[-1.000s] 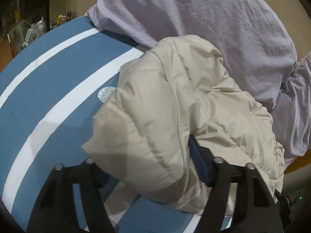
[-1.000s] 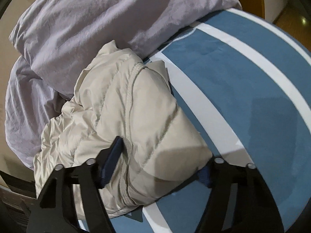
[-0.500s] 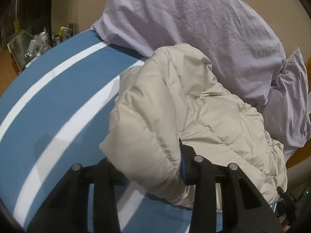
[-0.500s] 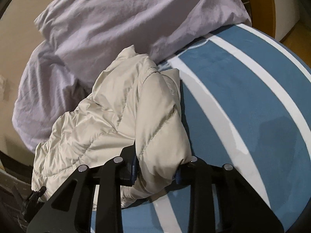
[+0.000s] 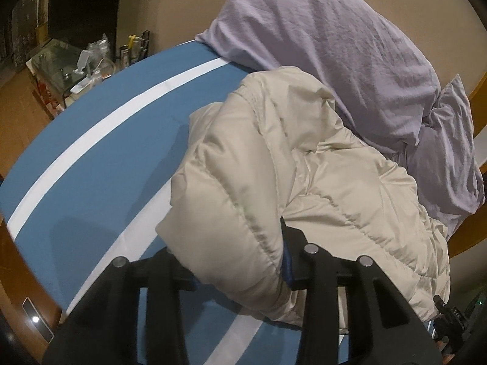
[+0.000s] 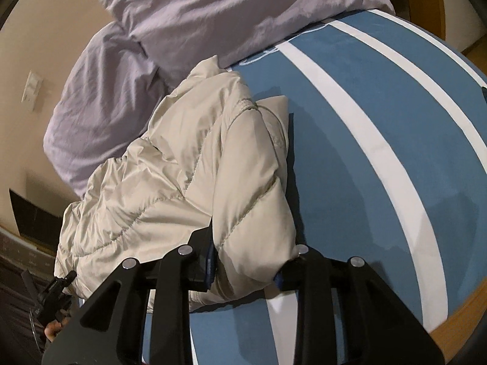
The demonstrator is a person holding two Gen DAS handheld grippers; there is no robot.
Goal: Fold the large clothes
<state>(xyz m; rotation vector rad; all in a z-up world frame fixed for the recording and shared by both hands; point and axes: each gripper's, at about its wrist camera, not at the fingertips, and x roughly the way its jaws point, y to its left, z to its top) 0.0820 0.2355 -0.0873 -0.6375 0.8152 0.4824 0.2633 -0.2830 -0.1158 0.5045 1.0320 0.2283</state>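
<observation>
Nearest in the left wrist view, the left gripper (image 5: pixel 240 270) is clamped on a thick roll of the beige puffer jacket (image 5: pixel 274 167): padded cloth bulges between its black fingers (image 5: pixel 293 258), and the blue pad of one presses into a quilted fold. In the right wrist view the right gripper (image 6: pixel 246 269) grips the jacket (image 6: pixel 197 167) in the same way, a fat fold squeezed tight between both fingers (image 6: pixel 199 254). The jaws of both closed onto the cloth within the last second and now hold firm. The jacket lies bunched on the bed (image 5: pixel 91 167), near the side where the grippers are, its far end reaching toward the headboard end. The bed cover is blue with curving white stripes. Beyond the jacket, touching its far edge, lie two crumpled lilac pillows (image 5: pixel 334 45), one large and one smaller beside it, against a beige wall (image 6: pixel 30 30). Far off at the left of the left view stands a cluttered glass-topped table (image 5: pixel 61 60).
</observation>
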